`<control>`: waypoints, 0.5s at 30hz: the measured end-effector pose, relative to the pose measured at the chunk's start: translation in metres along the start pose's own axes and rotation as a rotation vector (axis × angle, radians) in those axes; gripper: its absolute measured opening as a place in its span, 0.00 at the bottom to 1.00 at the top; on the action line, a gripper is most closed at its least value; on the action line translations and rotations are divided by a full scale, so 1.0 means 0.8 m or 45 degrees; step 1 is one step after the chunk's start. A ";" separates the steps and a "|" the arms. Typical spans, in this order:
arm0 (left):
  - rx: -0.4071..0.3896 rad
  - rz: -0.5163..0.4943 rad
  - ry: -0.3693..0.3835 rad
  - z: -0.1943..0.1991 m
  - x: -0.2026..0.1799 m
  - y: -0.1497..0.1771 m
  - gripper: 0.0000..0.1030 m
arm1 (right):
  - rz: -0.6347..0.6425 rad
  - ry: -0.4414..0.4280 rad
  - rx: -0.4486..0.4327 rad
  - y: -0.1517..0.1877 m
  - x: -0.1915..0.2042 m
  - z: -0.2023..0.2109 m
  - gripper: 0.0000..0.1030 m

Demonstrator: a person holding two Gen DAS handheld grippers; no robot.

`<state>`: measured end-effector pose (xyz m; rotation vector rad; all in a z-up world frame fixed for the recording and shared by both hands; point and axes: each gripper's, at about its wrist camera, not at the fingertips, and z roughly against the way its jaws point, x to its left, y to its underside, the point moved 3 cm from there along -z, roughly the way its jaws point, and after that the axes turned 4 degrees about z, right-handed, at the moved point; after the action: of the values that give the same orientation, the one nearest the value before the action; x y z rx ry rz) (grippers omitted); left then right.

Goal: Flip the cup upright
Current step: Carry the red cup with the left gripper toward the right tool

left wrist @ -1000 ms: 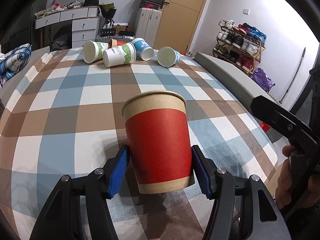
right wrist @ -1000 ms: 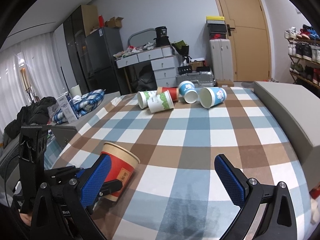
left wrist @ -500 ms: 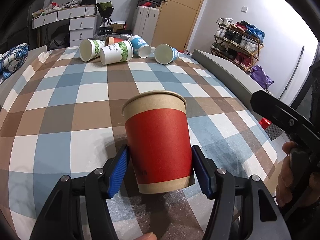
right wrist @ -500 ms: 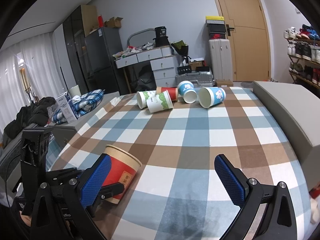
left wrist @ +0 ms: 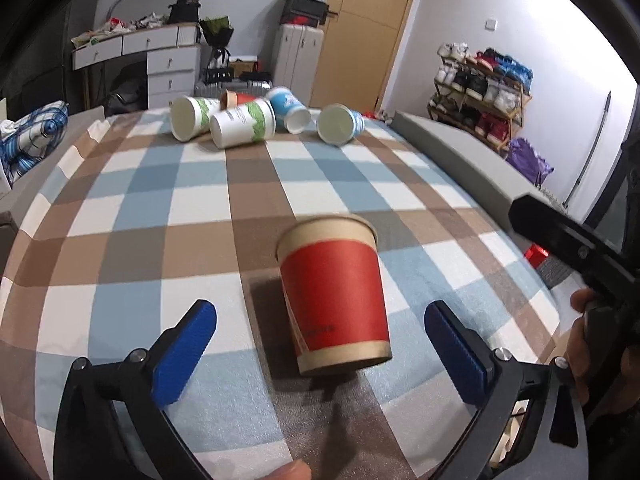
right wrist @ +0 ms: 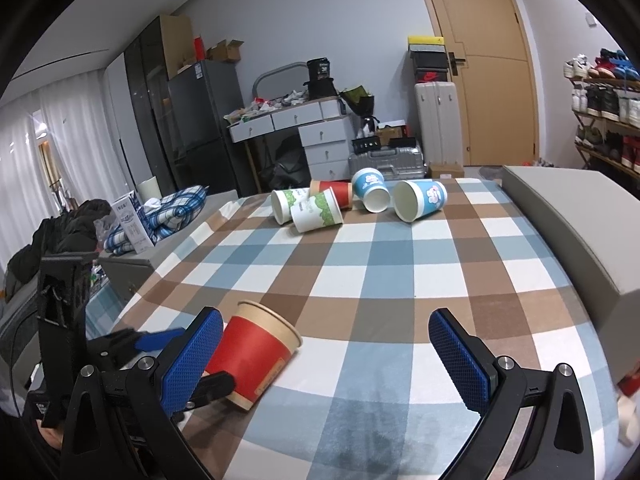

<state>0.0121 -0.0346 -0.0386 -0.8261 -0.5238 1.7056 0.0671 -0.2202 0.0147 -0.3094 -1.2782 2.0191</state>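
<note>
A red and tan paper cup (left wrist: 334, 296) stands upright, mouth up, on the checked tablecloth (left wrist: 160, 200) near its front edge. My left gripper (left wrist: 320, 344) is open, its blue pads well apart on either side of the cup and not touching it. The same cup shows in the right wrist view (right wrist: 256, 354), low at the left, with the left gripper (right wrist: 160, 344) partly hidden behind my finger. My right gripper (right wrist: 326, 354) is open and empty over the front of the table, to the right of the cup.
Several paper cups lie on their sides at the far end of the table: green-and-white ones (left wrist: 240, 122), a red one (right wrist: 334, 192) and blue ones (right wrist: 420, 200). A grey padded block (right wrist: 568, 224) runs along the right edge. Furniture stands beyond.
My left gripper has opened and let go of the red cup, which now stands free on the cloth. My right gripper has stayed open and almost still.
</note>
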 end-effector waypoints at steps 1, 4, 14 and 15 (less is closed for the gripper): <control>-0.002 0.005 0.007 0.003 0.002 -0.002 0.98 | 0.000 0.000 -0.001 0.000 0.000 0.000 1.00; -0.018 0.015 0.004 0.006 0.006 -0.008 0.98 | -0.002 -0.003 -0.004 -0.001 0.001 0.000 1.00; -0.064 0.056 -0.019 0.020 0.029 -0.024 0.98 | -0.013 -0.040 0.013 -0.006 0.012 -0.009 1.00; -0.067 0.055 -0.019 0.022 0.031 -0.025 0.98 | -0.015 -0.042 0.020 -0.008 0.014 -0.011 1.00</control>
<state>0.0087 -0.0042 -0.0192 -0.8689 -0.5668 1.7449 0.0669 -0.2049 0.0176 -0.2615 -1.2810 2.0313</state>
